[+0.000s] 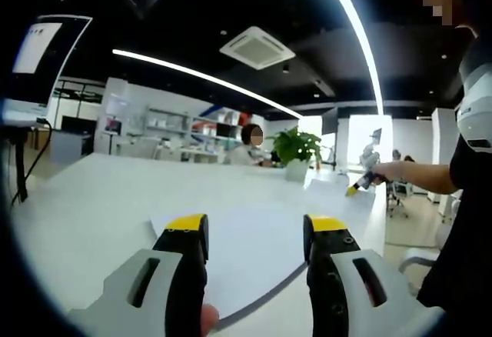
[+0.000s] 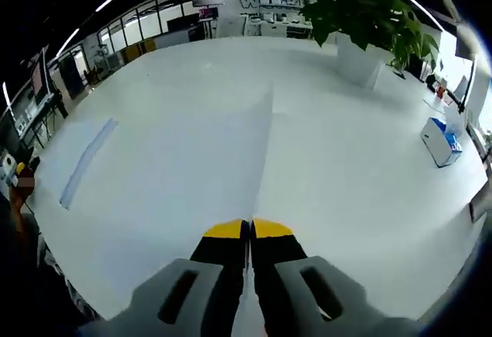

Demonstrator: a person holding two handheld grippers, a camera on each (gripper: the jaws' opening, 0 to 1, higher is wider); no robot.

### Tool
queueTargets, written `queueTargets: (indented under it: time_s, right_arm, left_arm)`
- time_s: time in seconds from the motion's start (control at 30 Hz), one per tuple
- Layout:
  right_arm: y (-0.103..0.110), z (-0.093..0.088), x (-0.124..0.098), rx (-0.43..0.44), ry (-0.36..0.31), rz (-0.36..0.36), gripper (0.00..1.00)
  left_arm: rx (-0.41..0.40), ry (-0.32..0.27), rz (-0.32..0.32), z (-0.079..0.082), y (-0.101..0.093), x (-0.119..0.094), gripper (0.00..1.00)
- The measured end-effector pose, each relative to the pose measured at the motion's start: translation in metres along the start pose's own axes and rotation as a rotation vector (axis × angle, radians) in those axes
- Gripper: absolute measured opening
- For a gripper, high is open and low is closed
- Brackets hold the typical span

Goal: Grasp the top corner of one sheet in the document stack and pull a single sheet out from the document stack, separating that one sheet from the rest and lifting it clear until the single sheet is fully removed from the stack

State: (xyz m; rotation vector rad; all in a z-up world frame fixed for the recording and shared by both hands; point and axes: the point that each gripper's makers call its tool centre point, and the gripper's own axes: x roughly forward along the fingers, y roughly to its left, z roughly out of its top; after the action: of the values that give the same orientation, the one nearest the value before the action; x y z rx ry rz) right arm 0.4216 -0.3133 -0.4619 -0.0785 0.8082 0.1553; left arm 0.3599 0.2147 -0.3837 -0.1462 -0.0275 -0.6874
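Note:
The stack of white documents (image 1: 254,264) lies flat on the white table (image 1: 92,206), its dark edge running toward me. My left gripper (image 1: 257,225) hovers low over the stack, its yellow-tipped jaws open with nothing between them. Farther right, a person's hand holds my right gripper (image 1: 356,189) above the table's far side. In the right gripper view the right gripper (image 2: 250,229) is shut on the corner of a single white sheet (image 2: 192,168), which stretches away from the jaws. The stack's bluish side edge (image 2: 86,160) shows at the left.
A potted plant (image 1: 296,152) (image 2: 361,21) stands in a white pot at the table's far end. A blue-and-white box (image 2: 442,141) sits near the right edge. A monitor (image 1: 38,52) stands at the left. A seated person (image 1: 250,146) is beyond the table.

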Motion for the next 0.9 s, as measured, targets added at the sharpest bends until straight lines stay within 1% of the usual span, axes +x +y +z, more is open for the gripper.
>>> queueTargets:
  time_s: [0.03, 0.07, 0.13, 0.17, 0.23, 0.3, 0.5, 0.57, 0.63, 0.7, 0.77, 0.8, 0.9]
  right_arm:
    - [-0.002, 0.000, 0.001, -0.021, 0.004, -0.006, 0.06]
    - [-0.002, 0.001, 0.001, -0.061, 0.003, -0.012, 0.07]
    - [0.003, 0.001, 0.002, -0.095, 0.011, -0.021, 0.10]
    - [0.000, 0.002, 0.004, -0.107, 0.013, -0.022, 0.11]
    - [0.001, 0.003, 0.005, -0.144, 0.010, -0.027, 0.13]
    - [0.000, 0.004, 0.006, -0.163, 0.008, -0.033, 0.15]
    - [-0.012, 0.005, 0.009, -0.192, 0.005, -0.052, 0.22]
    - [-0.019, 0.008, 0.009, -0.214, -0.002, -0.072, 0.26]
    - [-0.024, 0.009, 0.008, -0.212, -0.006, -0.089, 0.30]
    - [-0.028, 0.011, 0.004, -0.176, -0.009, -0.111, 0.31]
    - [-0.033, 0.016, -0.001, -0.152, -0.032, -0.130, 0.35]
    - [-0.036, 0.020, -0.003, -0.141, -0.048, -0.142, 0.38]
    - [-0.036, 0.027, -0.015, -0.126, -0.101, -0.172, 0.50]
  left_arm:
    - [-0.001, -0.001, -0.001, 0.000, 0.000, 0.001, 0.50]
    - [-0.004, 0.000, -0.001, -0.001, 0.000, 0.001, 0.50]
    - [-0.002, 0.005, 0.000, -0.002, 0.000, 0.002, 0.50]
    - [-0.001, 0.007, -0.001, -0.002, 0.000, 0.002, 0.50]
    - [-0.001, 0.006, -0.005, -0.002, -0.001, 0.001, 0.50]
    - [0.000, 0.006, -0.003, -0.001, 0.000, 0.000, 0.50]
    - [0.001, 0.004, 0.009, 0.000, 0.003, -0.002, 0.50]
    - [0.001, 0.004, 0.009, -0.001, 0.003, -0.002, 0.50]
    - [-0.001, 0.004, 0.008, -0.001, 0.003, -0.002, 0.50]
    - [-0.001, 0.005, 0.008, -0.001, 0.003, -0.002, 0.50]
    - [-0.001, 0.003, 0.006, -0.001, 0.002, -0.002, 0.50]
    - [-0.001, 0.001, 0.006, -0.001, 0.001, -0.002, 0.50]
    - [-0.001, 0.003, 0.007, -0.001, 0.002, -0.002, 0.50]
